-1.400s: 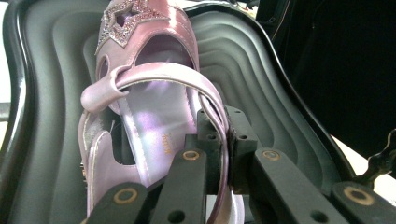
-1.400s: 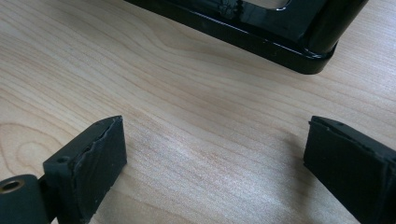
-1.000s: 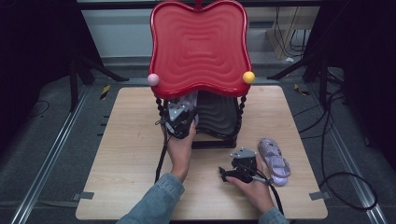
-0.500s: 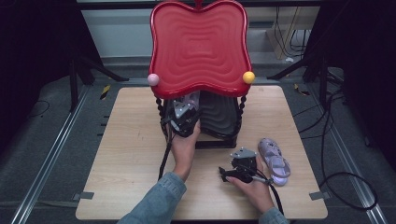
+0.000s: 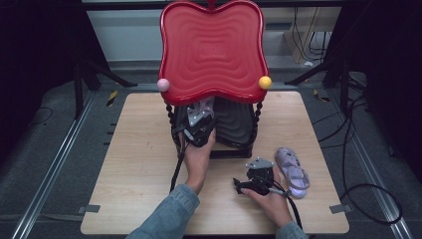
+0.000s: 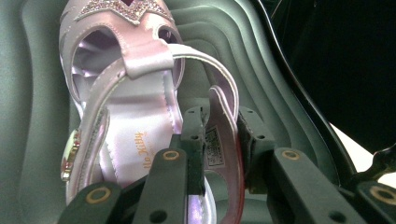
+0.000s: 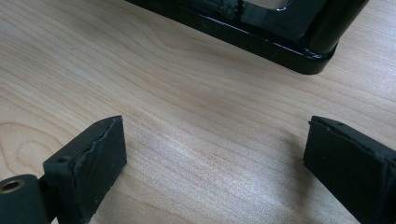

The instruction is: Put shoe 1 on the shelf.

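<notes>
So there's a two-tier shoe rack [image 5: 251, 127] on the wooden table [image 5: 134, 164], red wavy top shelf [image 5: 211, 47] and a dark ribbed lower shelf [image 6: 28, 140] under it. The left gripper [image 5: 199, 127] is reached in under the red shelf, and in the left gripper view its jaws are clamped on the heel strap of a lilac sandal [image 6: 135, 107] that's lying on that lower shelf, glittery toe end pointing away. The second sandal [image 5: 292, 172] sits on the table near the front right, just beside the right gripper [image 5: 242, 185]. That one rests low over bare wood with its jaws spread wide apart, nothing between them, the rack's black base [image 7: 261, 32] just ahead of it.
</notes>
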`<action>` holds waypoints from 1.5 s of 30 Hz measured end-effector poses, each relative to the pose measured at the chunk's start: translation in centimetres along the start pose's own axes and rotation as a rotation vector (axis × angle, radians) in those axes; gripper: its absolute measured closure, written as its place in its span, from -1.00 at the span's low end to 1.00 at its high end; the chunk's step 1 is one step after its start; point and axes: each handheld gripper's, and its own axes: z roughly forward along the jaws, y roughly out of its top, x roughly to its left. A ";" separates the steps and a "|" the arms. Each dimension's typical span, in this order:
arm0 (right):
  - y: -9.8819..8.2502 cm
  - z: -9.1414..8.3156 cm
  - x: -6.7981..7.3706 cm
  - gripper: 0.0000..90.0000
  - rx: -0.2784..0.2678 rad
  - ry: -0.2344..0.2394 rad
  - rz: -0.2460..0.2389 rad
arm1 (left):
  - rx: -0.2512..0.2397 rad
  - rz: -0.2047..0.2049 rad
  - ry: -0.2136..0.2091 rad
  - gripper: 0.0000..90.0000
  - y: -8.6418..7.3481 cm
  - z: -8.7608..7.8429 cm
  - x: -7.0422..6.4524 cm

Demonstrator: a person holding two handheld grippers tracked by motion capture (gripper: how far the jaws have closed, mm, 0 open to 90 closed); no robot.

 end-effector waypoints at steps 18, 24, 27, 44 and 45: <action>0.0 0.0 0.0 -0.86 0.001 -0.003 -0.001 | -0.001 0.085 -0.039 0.02 1.0 -3.3 -0.6; 0.0 0.0 0.0 -0.86 0.001 -0.004 0.000 | 0.021 0.107 -0.076 -0.10 0.8 -5.3 -0.3; 0.0 0.0 0.0 -0.86 0.000 -0.005 -0.001 | 0.040 0.103 -0.102 -0.19 0.2 -6.2 -0.2; 0.0 0.0 0.0 -0.87 0.001 -0.005 0.001 | 0.083 0.173 -0.167 -0.42 -0.6 -9.4 0.0; 0.0 0.0 0.0 -0.87 0.001 -0.005 0.002 | 0.085 0.172 -0.168 -0.44 -0.7 -9.7 0.1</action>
